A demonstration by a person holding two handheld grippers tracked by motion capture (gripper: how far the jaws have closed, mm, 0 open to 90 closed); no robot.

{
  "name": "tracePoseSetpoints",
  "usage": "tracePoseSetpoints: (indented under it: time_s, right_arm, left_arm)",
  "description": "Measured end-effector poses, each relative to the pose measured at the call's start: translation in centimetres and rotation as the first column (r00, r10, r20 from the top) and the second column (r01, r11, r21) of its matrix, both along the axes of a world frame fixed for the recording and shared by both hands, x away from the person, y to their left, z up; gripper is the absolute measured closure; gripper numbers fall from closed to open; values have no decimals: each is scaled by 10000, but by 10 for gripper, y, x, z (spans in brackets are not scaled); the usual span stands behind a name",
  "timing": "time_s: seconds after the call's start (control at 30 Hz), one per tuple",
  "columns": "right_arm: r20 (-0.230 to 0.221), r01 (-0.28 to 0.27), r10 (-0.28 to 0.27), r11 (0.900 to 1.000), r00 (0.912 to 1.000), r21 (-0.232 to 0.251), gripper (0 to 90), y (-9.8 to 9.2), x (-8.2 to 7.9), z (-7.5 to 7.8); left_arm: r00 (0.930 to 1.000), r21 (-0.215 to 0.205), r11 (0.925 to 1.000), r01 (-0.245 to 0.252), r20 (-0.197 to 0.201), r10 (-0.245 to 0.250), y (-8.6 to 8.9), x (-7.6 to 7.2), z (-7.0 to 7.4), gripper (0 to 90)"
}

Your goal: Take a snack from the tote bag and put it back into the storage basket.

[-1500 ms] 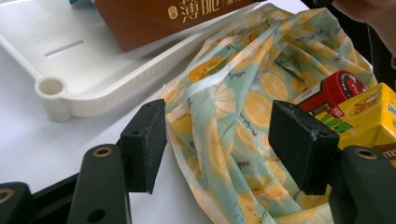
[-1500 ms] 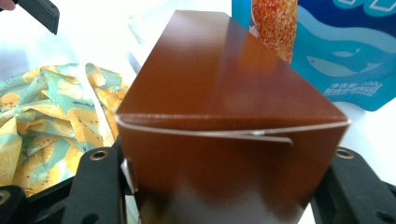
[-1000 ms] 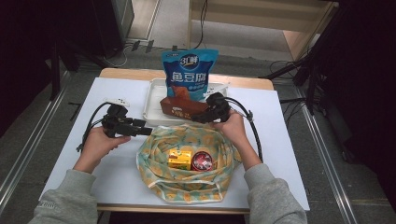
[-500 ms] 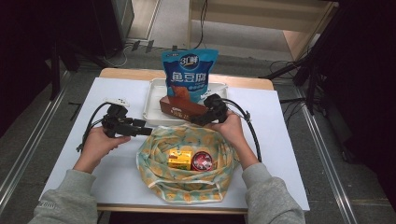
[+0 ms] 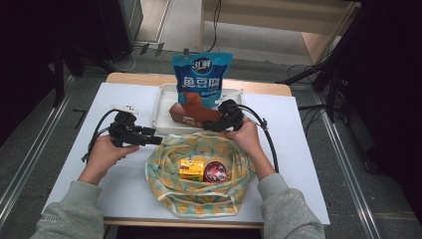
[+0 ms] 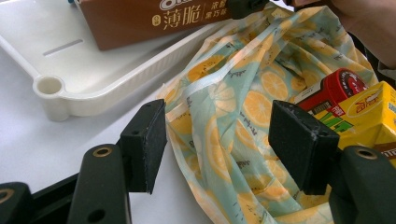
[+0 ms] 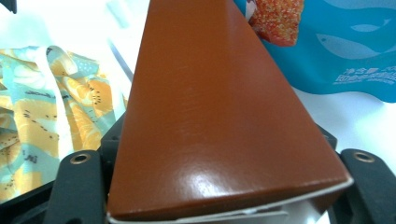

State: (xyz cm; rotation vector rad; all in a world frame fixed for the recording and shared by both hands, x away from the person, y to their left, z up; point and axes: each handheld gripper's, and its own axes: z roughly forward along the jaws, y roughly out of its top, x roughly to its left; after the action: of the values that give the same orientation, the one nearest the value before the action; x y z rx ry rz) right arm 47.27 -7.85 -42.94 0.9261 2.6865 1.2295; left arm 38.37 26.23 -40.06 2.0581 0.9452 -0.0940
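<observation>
High view shows the right gripper (image 5: 215, 123) at the near end of the brown biscuit box (image 5: 191, 113), which lies in the white tray (image 5: 161, 107) with its long axis running left from that gripper. Its jaws have just been opening and stand wide either side of the box; whether the pads press it cannot be told. The left gripper (image 5: 158, 141), jaws open and empty, sits beside the orange-print bag (image 5: 171, 149).

"鱼豆腐" on the blue bag (image 5: 202, 74); "薄脆" on the brown box (image 6: 154, 18)
</observation>
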Motion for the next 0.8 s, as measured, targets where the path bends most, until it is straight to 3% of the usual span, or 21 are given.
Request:
tracePoseSetpoints:
  time_s: [0.8]
  right_arm:
    - [-39, 160, -161, 9998, 9999, -152, 257, -8, 3, 2]
  left_arm:
    - [10000, 1, 10000, 5, 16, -5, 0, 0, 0, 376]
